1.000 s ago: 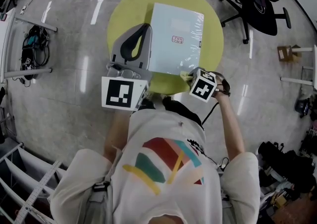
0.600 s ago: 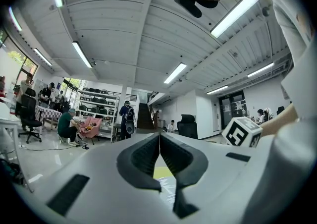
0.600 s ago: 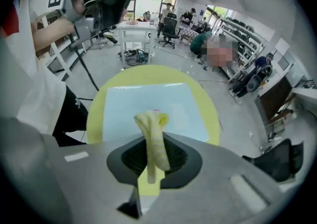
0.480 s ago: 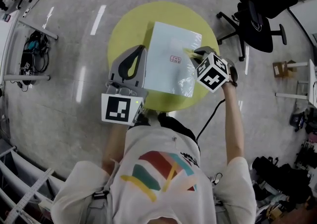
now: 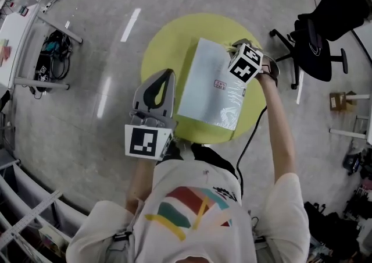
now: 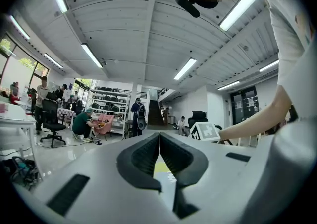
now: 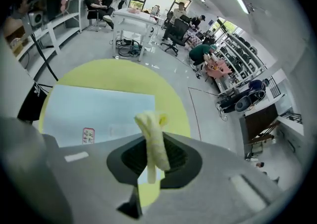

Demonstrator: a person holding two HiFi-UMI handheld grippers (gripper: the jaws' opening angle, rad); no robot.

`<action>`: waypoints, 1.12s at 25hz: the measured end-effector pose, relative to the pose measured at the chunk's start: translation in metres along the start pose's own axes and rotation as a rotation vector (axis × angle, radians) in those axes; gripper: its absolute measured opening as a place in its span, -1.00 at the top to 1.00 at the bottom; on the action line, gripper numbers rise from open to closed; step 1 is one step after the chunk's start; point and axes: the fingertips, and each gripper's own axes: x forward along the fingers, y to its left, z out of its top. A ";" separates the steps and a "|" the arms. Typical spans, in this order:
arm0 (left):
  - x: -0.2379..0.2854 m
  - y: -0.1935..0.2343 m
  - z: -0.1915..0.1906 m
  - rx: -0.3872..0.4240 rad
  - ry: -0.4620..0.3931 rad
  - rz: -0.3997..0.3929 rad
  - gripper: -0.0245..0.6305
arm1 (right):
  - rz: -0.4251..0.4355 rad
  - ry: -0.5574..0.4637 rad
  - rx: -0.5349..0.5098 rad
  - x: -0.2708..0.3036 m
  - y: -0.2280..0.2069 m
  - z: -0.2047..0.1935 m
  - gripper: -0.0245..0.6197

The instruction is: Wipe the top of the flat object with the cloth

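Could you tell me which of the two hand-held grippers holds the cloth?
The right hand-held gripper: its jaws pinch the yellow cloth, whereas the left hand-held gripper is shut on nothing.

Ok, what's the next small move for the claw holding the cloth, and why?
Probably sweep the right claw back toward you, yellow cloth strip down on the pale blue flat plastic-wrapped board: it's at the far right corner, so nearly all the top lies nearer you.
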 end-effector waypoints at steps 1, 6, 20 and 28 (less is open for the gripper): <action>-0.001 0.002 -0.001 -0.001 0.001 0.009 0.88 | 0.000 0.008 -0.016 0.009 -0.002 0.002 0.84; -0.006 0.006 -0.007 0.001 0.019 0.031 0.88 | 0.023 0.062 -0.051 0.049 -0.003 -0.003 0.84; -0.015 0.007 -0.013 -0.005 0.031 0.033 0.88 | 0.150 0.091 0.017 0.071 0.026 -0.010 0.84; -0.019 -0.001 -0.008 -0.007 0.009 0.016 0.88 | 0.217 0.088 0.001 0.058 0.062 -0.011 0.84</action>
